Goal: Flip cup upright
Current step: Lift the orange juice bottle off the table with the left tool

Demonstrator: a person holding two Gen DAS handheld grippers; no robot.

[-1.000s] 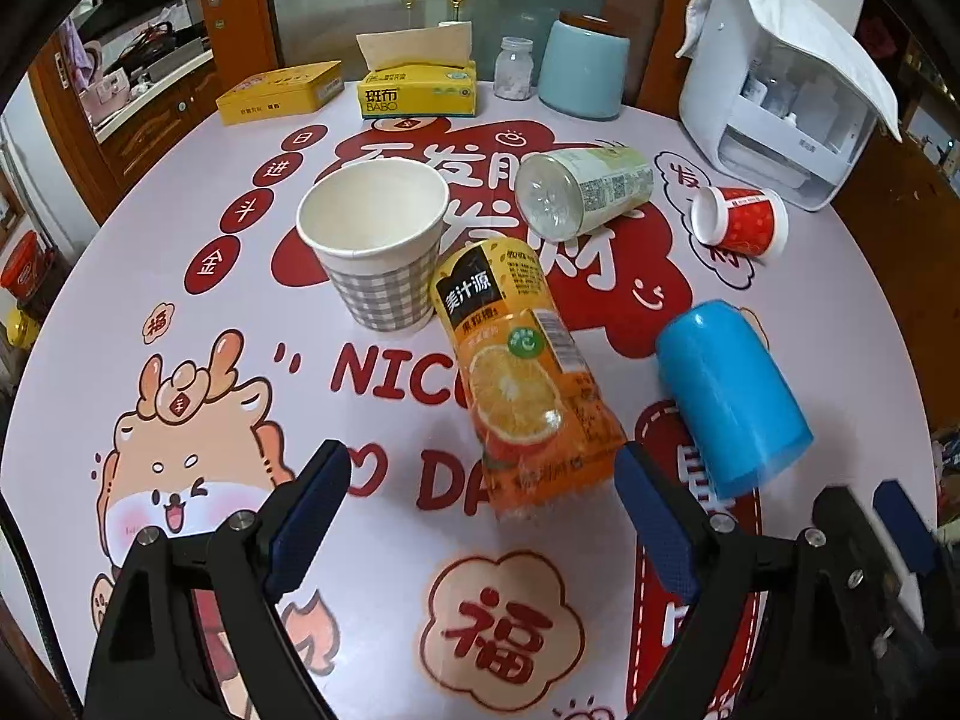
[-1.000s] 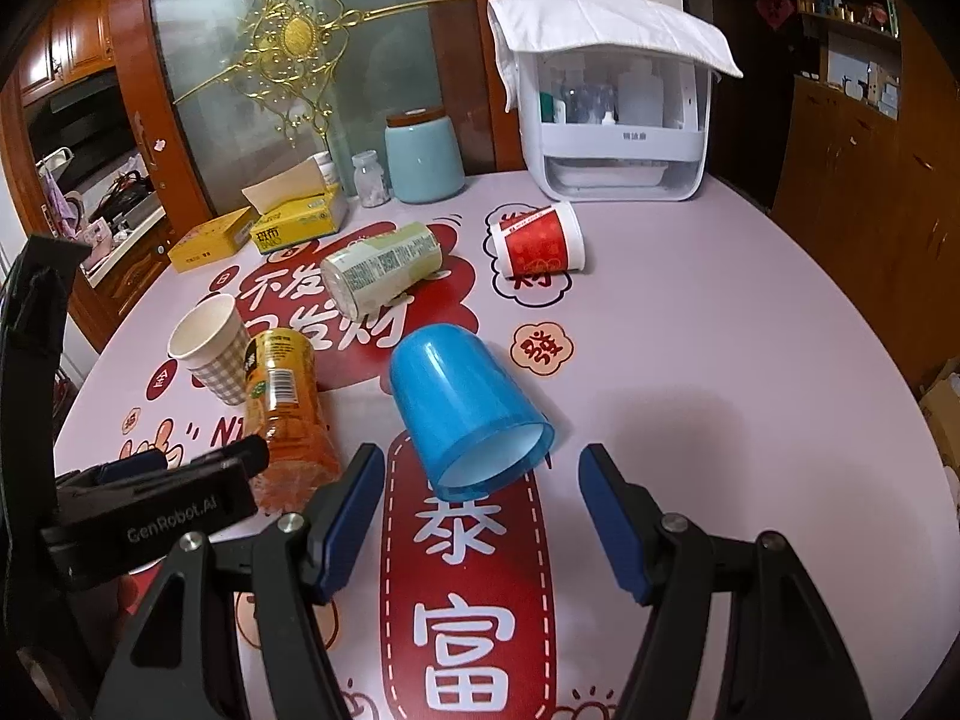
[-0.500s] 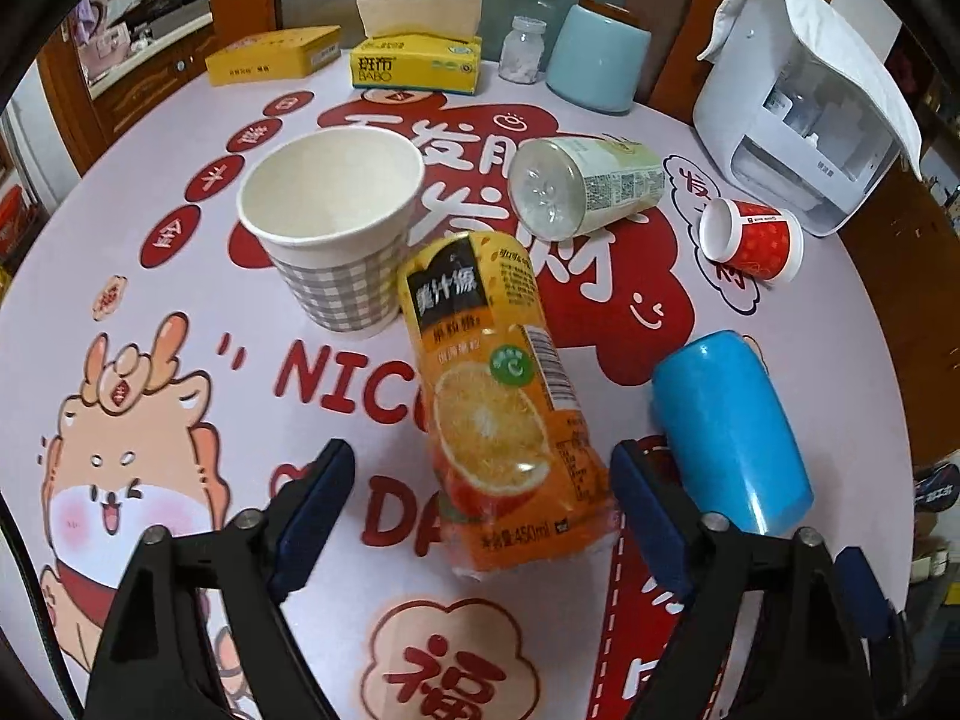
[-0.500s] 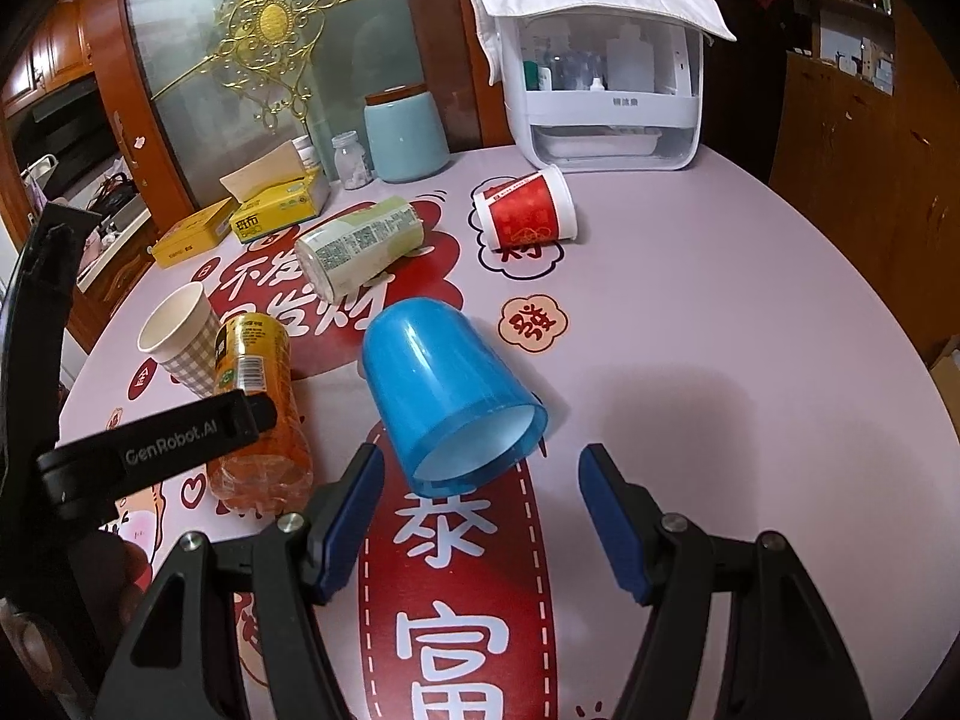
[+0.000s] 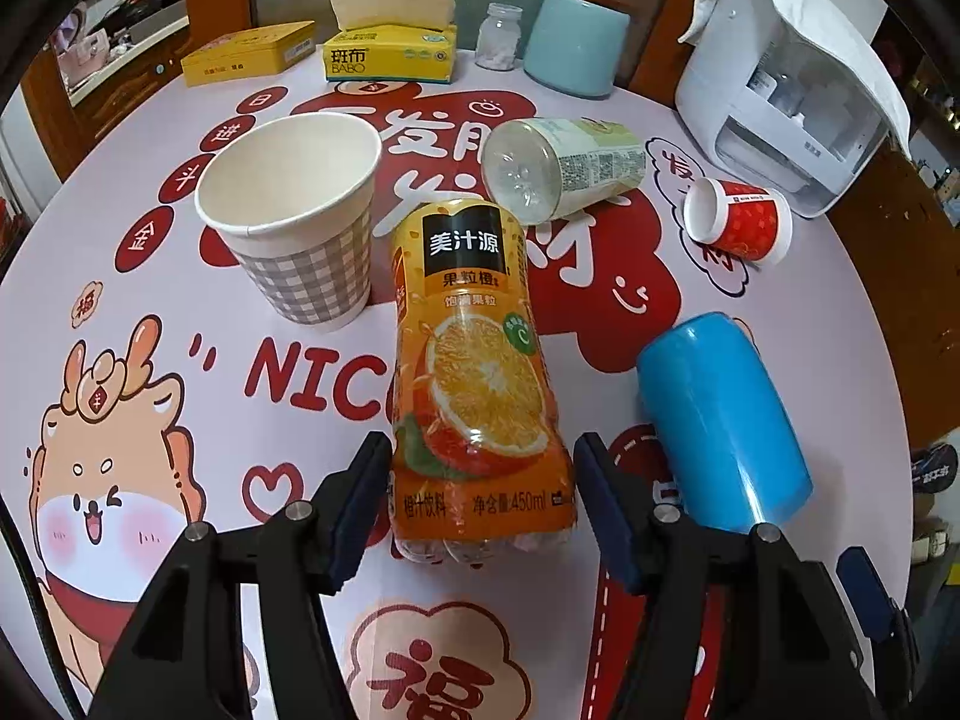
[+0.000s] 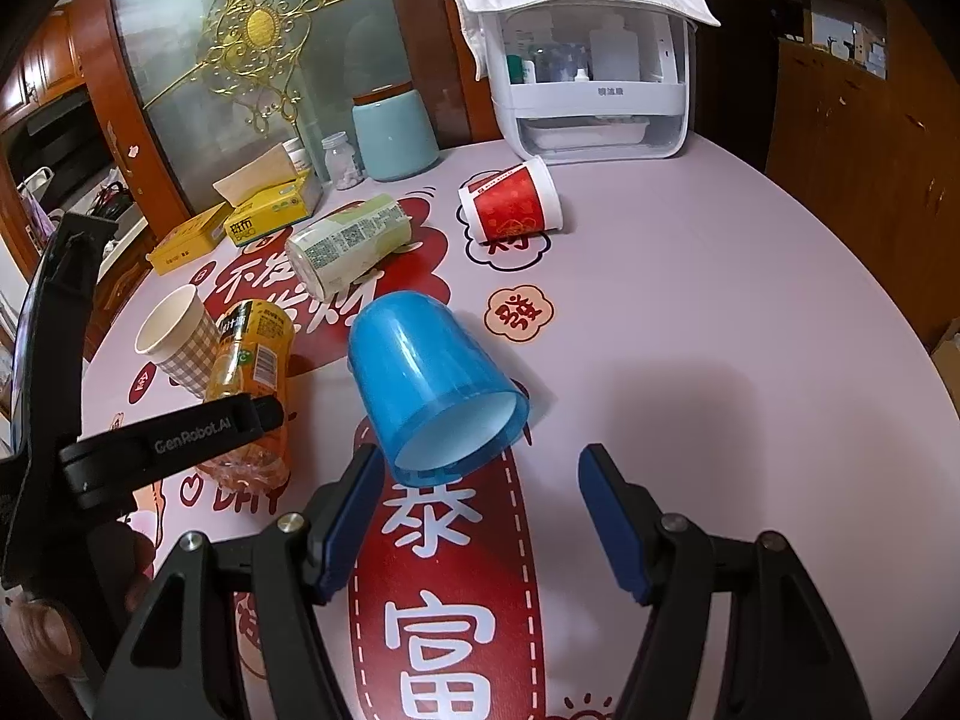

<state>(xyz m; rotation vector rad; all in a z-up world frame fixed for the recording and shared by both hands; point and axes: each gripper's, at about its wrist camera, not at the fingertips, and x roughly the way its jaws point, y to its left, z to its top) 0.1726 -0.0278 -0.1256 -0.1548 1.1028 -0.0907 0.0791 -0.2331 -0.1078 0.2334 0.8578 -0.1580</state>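
Note:
A blue plastic cup [image 6: 429, 381] lies on its side on the table, mouth toward my right gripper [image 6: 477, 516], which is open just in front of the mouth and not touching it. The cup also shows in the left wrist view [image 5: 720, 420]. My left gripper [image 5: 480, 510] is open, its fingers on either side of the base of an orange juice bottle [image 5: 480, 384] lying on its side. A red paper cup [image 6: 510, 207] lies on its side farther back. A checked paper cup [image 5: 294, 222] stands upright.
A pale green-labelled bottle [image 5: 564, 168] lies on its side behind the juice bottle. At the back stand a tissue box [image 5: 390, 51], a yellow box [image 5: 249, 51], a small jar [image 5: 498, 42], a light blue canister [image 5: 576, 42] and a white covered organiser [image 6: 594, 78].
My left gripper has moved forward so its fingers now flank the juice bottle's base. My right gripper has come closer to the blue cup's mouth.

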